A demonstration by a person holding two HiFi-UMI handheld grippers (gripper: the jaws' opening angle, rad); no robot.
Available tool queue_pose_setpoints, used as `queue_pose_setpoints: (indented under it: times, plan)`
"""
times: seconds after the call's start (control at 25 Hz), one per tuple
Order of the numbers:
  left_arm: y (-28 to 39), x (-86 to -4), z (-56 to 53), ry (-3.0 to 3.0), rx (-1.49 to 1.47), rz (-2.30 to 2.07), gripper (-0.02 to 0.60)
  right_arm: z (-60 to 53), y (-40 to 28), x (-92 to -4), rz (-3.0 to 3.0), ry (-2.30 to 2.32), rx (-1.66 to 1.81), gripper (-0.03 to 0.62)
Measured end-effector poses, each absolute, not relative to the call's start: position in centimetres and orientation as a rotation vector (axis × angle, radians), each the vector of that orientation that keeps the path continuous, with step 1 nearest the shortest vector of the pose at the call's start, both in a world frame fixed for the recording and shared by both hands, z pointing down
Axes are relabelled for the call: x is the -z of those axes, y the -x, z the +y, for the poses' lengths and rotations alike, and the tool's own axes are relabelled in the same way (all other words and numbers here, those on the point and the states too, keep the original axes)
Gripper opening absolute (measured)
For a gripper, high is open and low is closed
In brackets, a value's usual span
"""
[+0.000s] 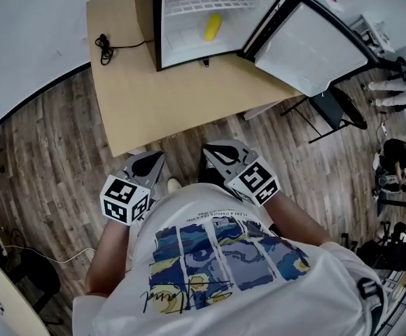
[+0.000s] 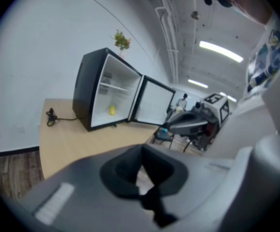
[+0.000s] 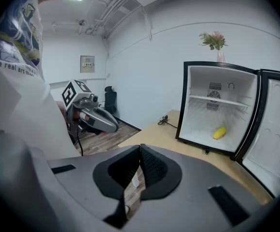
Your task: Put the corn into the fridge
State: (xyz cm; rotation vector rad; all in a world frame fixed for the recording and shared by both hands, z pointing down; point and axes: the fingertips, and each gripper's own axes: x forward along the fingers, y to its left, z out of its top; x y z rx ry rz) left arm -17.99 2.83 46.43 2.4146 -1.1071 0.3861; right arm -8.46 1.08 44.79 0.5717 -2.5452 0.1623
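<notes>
Head view puts the corn [image 1: 212,26] inside the open fridge [image 1: 182,35], lengthwise away, well ahead of the closed, empty left tongs [image 1: 149,163] and the nearer, likewise closed right tongs [image 1: 224,156].

I see yellow corn [image 1: 212,26], a black fridge [image 1: 178,42] lined white, a pale tan table [image 1: 161,103] and a grey-brown, wood-grained floor [image 1: 42,159].

Head view overhead, gripper views share distant fridge [image 1: 182,33]
</notes>
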Motion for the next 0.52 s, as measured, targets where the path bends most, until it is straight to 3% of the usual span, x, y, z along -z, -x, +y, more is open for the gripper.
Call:
queue_pose_setpoints:
  times: [0.52]
  plan:
    - [17.9,-46.4,1.6,-2.379,-0.388,-1.164,0.009,-0.8,8.0,-45.1,-2.544,-0.535,-0.149,0.012]
